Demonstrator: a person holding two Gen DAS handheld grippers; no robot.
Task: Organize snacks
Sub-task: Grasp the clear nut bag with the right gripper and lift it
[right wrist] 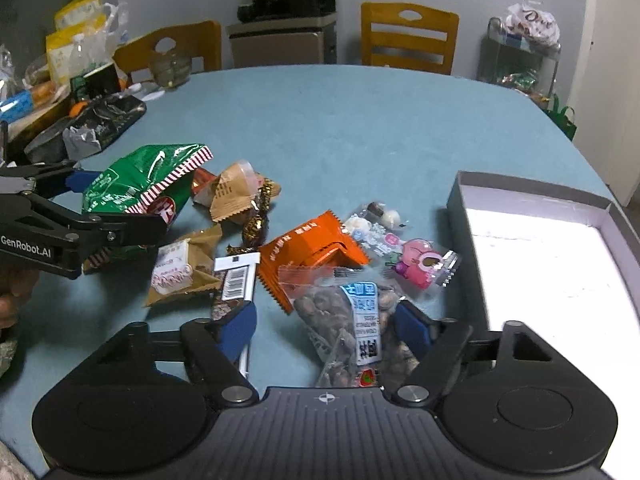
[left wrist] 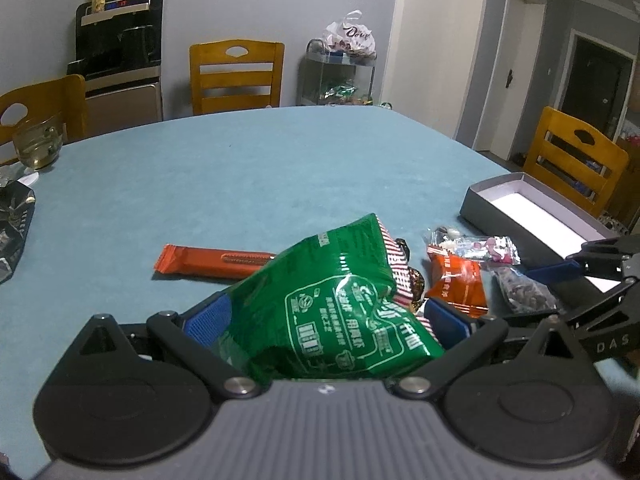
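A green snack bag (left wrist: 320, 292) fills the gap between the blue pads of my left gripper (left wrist: 326, 316), which is shut on it. In the right wrist view that bag (right wrist: 136, 184) hangs tilted over the left of the snack pile, in the left gripper (right wrist: 120, 204). My right gripper (right wrist: 326, 328) straddles a clear bag of nuts (right wrist: 340, 320) lying on the table. Its right pad is at the bag's edge; its left pad stands apart from it. An orange packet (right wrist: 312, 248), a pink candy packet (right wrist: 416, 264) and brown packets (right wrist: 232, 192) lie close by.
An open grey box (right wrist: 532, 196) with a white inside sits at the right, on the blue tablecloth (right wrist: 360, 128). A long orange bar (left wrist: 212, 260) lies left of the pile. A black tray (right wrist: 108, 120) and a glass dish (left wrist: 38, 146) stand far left. Wooden chairs (right wrist: 408, 36) ring the table.
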